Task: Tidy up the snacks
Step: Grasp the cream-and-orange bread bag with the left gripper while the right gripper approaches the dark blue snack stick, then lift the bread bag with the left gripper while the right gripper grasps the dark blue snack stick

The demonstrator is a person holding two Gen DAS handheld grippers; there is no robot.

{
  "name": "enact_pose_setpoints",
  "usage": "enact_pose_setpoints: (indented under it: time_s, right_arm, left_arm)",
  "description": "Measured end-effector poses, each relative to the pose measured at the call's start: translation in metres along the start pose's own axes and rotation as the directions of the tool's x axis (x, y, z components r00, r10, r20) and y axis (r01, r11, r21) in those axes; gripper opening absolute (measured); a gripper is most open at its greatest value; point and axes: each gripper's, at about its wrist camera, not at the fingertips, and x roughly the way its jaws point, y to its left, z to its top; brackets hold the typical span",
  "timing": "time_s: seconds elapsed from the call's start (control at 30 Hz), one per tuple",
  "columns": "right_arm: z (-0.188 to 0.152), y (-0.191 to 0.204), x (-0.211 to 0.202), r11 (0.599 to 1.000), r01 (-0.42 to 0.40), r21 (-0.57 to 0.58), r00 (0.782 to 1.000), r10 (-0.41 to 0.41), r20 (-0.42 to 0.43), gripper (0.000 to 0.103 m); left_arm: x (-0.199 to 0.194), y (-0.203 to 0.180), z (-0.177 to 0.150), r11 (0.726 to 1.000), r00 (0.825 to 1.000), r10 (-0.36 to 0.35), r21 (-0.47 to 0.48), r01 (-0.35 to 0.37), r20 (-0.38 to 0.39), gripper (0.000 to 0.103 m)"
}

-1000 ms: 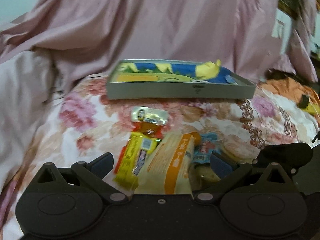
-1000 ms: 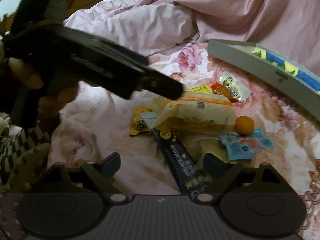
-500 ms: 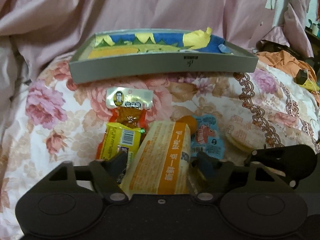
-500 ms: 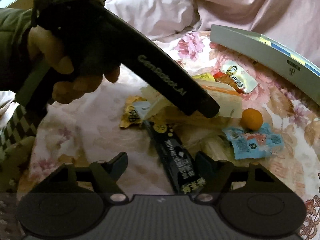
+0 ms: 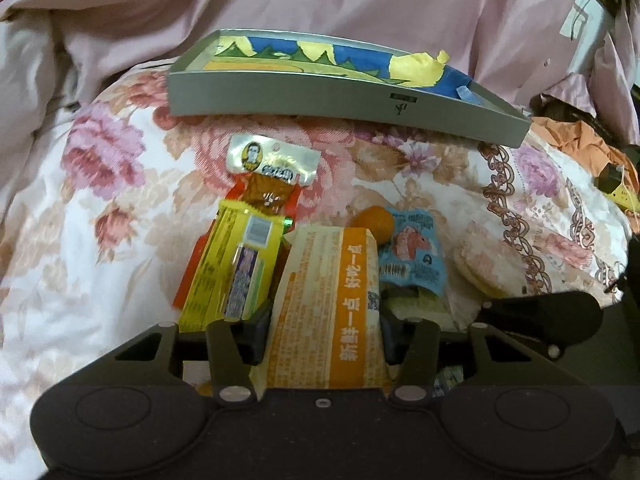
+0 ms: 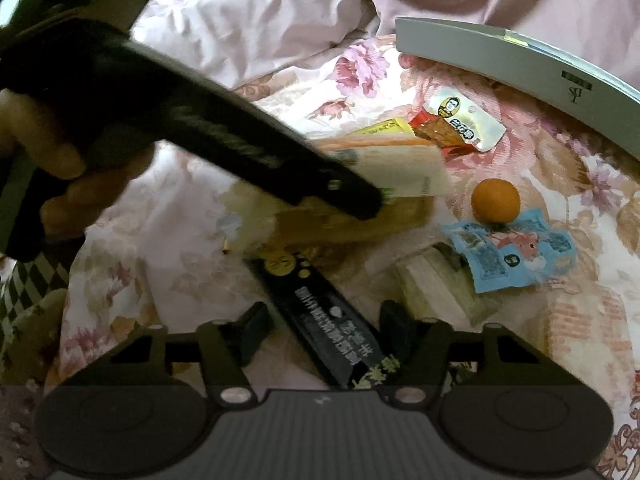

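Jaws of the left gripper (image 5: 322,326) are pressing against both long edges of a cream-and-orange snack pack (image 5: 328,312), clamped on it at the near end of the pile. Jaws of the right gripper (image 6: 326,334) are standing apart, one on each side of a black snack bar (image 6: 332,324) but not yet touching it. In the right wrist view the left gripper (image 6: 352,196) is reaching in from 10 o'clock, held by a hand (image 6: 60,184).

The remaining snacks are lying loose around the held pack: a yellow packet (image 5: 234,268) at 9 o'clock and touching it, a red packet with a silver top (image 5: 268,176) at 12 o'clock, a small orange ball (image 5: 374,220) and a blue packet (image 5: 414,256) at 1 o'clock, and round crackers (image 5: 480,264) at 3 o'clock. A grey tray (image 5: 340,100) is sitting beyond them at 12 o'clock, likely the destination.

Risks: the pack is probably soft and air-filled, so a hard squeeze could crush its contents, while a light one could let it slip. Lifting may drag the overlapping yellow packet along. The two grippers are working close together and could collide.

The surface is a bed with a floral bedspread (image 5: 100,208), soft and uneven, so the ball could roll. Pink bedding (image 5: 320,4) is bunching up behind the tray.
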Motion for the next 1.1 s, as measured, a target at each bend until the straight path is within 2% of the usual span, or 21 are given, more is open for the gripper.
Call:
enact_pose_setpoints:
  time_s: [0.3, 0.5, 0.6, 0.8, 1.0, 1.1]
  right_arm:
    - [-0.005, 0.022, -0.002, 0.994, 0.059, -0.091, 0.998, -0.06, -0.008, 0.05]
    - [-0.012, 0.039, -0.009, 0.986, 0.12, -0.114, 0.993, -0.12, 0.006, 0.043]
    - [-0.013, 0.047, -0.009, 0.98, 0.154, -0.123, 0.988, -0.153, 0.016, 0.04]
    - [-0.015, 0.06, -0.006, 0.968, 0.208, -0.139, 0.978, -0.205, 0.035, 0.038]
    - [-0.011, 0.045, -0.001, 0.987, 0.157, -0.041, 0.987, -0.156, 0.04, 0.047]
    - [-0.012, 0.046, 0.001, 0.985, 0.163, -0.057, 0.986, -0.161, 0.046, 0.043]
  left_arm:
    - [-0.046, 0.02, -0.039, 0.989, 0.997, 0.061, -0.134, -0.056, 0.038, 0.051]
    - [-0.075, 0.032, -0.074, 0.969, 0.993, 0.105, -0.231, -0.089, 0.057, 0.05]
    - [-0.082, 0.032, -0.09, 0.959, 0.988, 0.124, -0.266, -0.095, 0.091, 0.05]
    - [-0.082, 0.025, -0.103, 0.962, 0.979, 0.147, -0.251, -0.108, 0.142, 0.051]
    - [-0.077, 0.028, -0.108, 0.963, 0.979, 0.131, -0.253, -0.089, 0.155, 0.052]
    - [-0.072, 0.028, -0.109, 0.963, 0.979, 0.132, -0.254, -0.09, 0.152, 0.053]
